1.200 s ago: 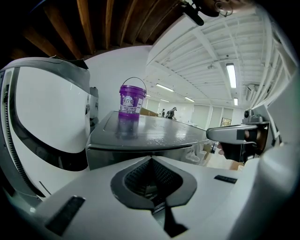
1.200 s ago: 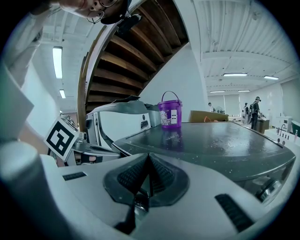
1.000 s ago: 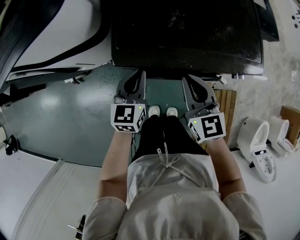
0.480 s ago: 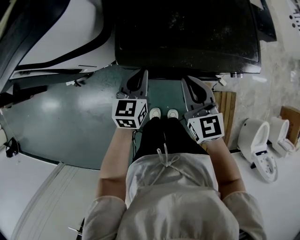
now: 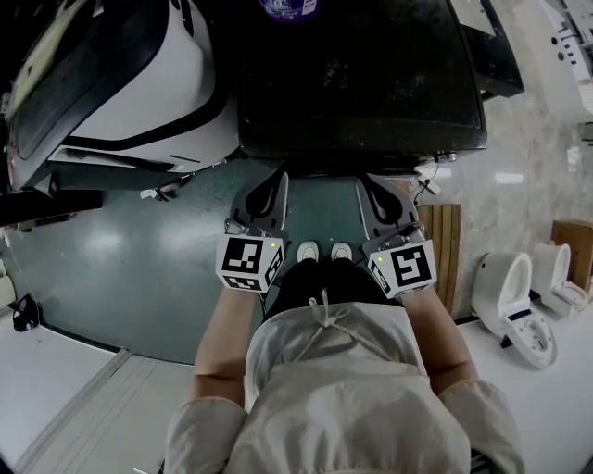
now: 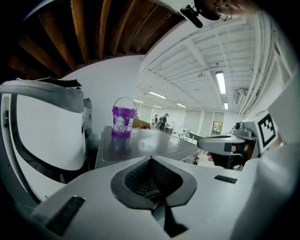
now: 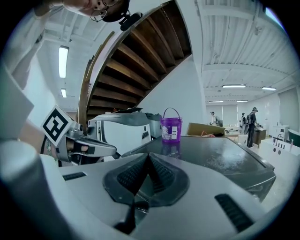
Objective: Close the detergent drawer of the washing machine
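Note:
The washing machine (image 5: 361,83) shows as a dark flat top ahead of me; its detergent drawer is hidden from every view. A purple bucket (image 5: 287,7) stands at the top's far edge, also seen as the bucket (image 6: 123,121) and the bucket (image 7: 171,125). My left gripper (image 5: 281,176) and right gripper (image 5: 363,178) hover side by side just before the machine's front edge, tips toward it. Both are shut with nothing held: left gripper (image 6: 151,159), right gripper (image 7: 148,157). Neither touches the machine.
A white appliance with a dark lid (image 5: 139,93) stands left of the machine. A wooden slat mat (image 5: 443,241) and white ceramic fixtures (image 5: 505,287) lie to the right. Green floor (image 5: 120,250) spreads to the left. My shoes (image 5: 320,250) sit between the grippers.
The head view has pulled back and tilted up, bringing the purple bucket and more of the white appliance into sight. Both grippers sit slightly lower in the frame, still shut.

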`<action>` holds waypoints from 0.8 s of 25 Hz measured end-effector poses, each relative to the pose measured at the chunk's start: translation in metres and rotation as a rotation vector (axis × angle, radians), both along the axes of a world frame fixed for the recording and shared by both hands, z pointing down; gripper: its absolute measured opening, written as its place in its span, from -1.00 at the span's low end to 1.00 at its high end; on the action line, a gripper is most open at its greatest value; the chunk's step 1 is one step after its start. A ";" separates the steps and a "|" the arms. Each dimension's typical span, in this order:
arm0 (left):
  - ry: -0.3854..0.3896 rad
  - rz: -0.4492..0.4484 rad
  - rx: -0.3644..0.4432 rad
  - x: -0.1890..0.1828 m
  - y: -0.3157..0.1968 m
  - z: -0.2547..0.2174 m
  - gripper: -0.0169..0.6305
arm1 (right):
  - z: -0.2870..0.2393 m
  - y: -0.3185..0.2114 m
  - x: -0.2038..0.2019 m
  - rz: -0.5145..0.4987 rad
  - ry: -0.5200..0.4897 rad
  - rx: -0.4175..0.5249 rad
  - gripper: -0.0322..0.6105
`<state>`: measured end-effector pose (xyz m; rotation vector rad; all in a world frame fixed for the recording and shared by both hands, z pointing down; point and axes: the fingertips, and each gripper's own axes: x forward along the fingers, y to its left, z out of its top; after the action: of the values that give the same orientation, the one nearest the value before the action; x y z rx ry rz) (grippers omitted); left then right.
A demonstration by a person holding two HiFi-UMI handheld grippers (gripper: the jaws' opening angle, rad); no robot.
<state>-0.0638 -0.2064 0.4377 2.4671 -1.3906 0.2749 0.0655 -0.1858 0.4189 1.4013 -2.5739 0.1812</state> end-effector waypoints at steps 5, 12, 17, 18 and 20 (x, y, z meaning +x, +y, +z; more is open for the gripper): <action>0.018 0.040 0.095 0.002 0.025 -0.066 -0.89 | -0.039 0.020 0.003 -0.002 -0.009 0.051 -0.89; 0.020 0.035 0.209 -0.016 0.062 -0.135 -0.89 | -0.084 0.046 0.003 -0.012 -0.017 0.133 -0.89; 0.005 0.015 0.251 -0.032 0.082 -0.174 -0.89 | -0.115 0.063 -0.002 -0.020 -0.007 0.202 -0.89; 0.003 0.017 0.259 -0.034 0.085 -0.178 -0.89 | -0.119 0.067 -0.004 -0.021 -0.007 0.210 -0.89; 0.003 0.024 0.268 -0.036 0.092 -0.181 -0.89 | -0.124 0.074 -0.007 -0.026 -0.010 0.218 -0.89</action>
<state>-0.0995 -0.1142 0.2563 2.6963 -1.4826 0.0941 0.0582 -0.1120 0.2949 1.4391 -2.6858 -0.1002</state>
